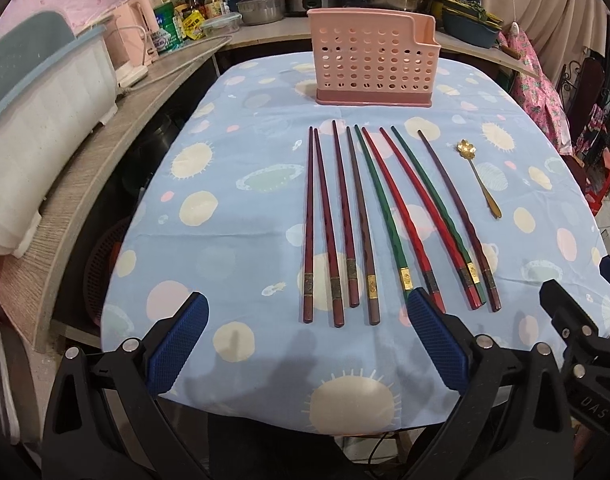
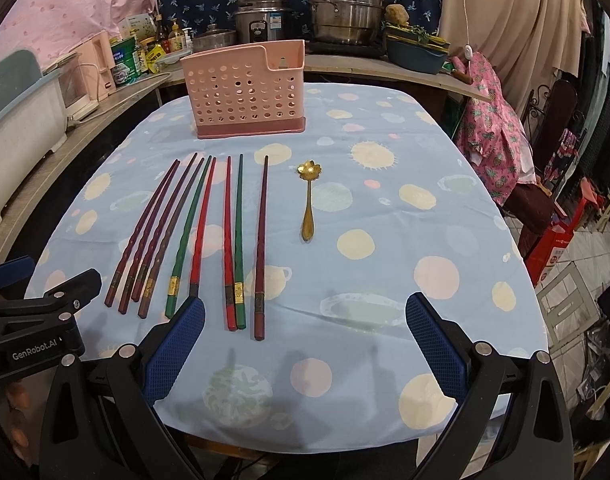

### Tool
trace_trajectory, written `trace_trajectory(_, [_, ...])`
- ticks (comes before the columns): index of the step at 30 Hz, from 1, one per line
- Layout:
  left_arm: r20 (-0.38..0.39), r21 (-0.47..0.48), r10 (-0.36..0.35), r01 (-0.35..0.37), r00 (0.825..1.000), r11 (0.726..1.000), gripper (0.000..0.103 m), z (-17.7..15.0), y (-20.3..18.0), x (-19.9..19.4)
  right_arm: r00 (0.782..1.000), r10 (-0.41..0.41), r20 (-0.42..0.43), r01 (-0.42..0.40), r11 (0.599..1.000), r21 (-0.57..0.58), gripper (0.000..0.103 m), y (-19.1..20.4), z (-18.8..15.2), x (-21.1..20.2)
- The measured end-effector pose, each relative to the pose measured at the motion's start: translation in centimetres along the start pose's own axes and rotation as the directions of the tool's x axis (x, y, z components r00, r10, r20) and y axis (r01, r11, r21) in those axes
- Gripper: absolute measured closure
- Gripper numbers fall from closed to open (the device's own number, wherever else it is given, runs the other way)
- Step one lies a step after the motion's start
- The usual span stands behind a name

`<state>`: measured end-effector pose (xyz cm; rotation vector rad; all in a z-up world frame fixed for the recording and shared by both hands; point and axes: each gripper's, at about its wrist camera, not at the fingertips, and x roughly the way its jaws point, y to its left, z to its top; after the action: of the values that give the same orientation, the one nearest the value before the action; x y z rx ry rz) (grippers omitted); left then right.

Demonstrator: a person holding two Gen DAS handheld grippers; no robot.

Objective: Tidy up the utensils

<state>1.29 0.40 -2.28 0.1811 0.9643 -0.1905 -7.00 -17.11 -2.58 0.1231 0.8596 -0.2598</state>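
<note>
Several chopsticks (image 1: 389,220) in dark red, brown, green, red and purple lie side by side on the blue spotted tablecloth (image 1: 233,184), also in the right wrist view (image 2: 209,236). A small gold spoon (image 1: 479,178) lies to their right (image 2: 308,202). A pink perforated utensil holder (image 1: 373,62) stands upright at the far end (image 2: 247,88). My left gripper (image 1: 307,336) is open and empty above the table's near edge, just short of the chopstick handles. My right gripper (image 2: 305,340) is open and empty beside it, at the near edge.
A wooden counter (image 1: 89,184) runs along the left with a white dish rack (image 1: 41,120), bottles and cans. Steel pots (image 2: 345,8) and a rice cooker stand behind the table. A pink patterned cloth (image 2: 489,120) hangs on a chair at the right.
</note>
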Motion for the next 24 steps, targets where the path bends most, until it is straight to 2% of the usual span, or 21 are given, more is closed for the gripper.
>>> trace_trajectory(7, [-0.042,-0.082,-0.032,0.029,0.999,0.996,0.008,0.1,2.5,3.4,1.000,-0.010,-0.006,0.010,1.000,0.017,0.007,-0.7,0.5,1.8])
trace_trajectory(11, [-0.052,-0.102,-0.017,0.012,0.998,0.995,0.009,0.1,3.5,5.3,1.000,-0.014,-0.017,0.014,1.000,0.025,0.007,-0.8,0.7,3.4])
trace_trajectory(14, [-0.086,-0.116,-0.027,0.017,0.996,0.993,0.015,-0.1,4.1,6.7,1.000,-0.017,-0.020,0.017,1.000,0.026,0.007,-0.9,0.9,3.9])
trace_trajectory(16, [-0.099,-0.117,-0.030,0.019,0.995,0.993,0.019,-0.3,4.2,7.3,0.999,-0.017,-0.028,0.018,0.999,0.027,0.010,-0.9,1.1,4.6])
trace_trajectory(22, [-0.101,-0.106,-0.028,0.017,0.994,0.994,0.021,-0.2,4.4,8.1,0.999,-0.018,-0.038,0.019,1.000,0.021,0.017,-0.8,1.6,5.8])
trace_trajectory(24, [-0.098,-0.106,-0.032,0.022,0.995,0.994,0.024,-0.1,4.5,8.1,0.999,-0.015,-0.043,0.015,1.000,0.021,0.022,-0.8,2.0,6.4])
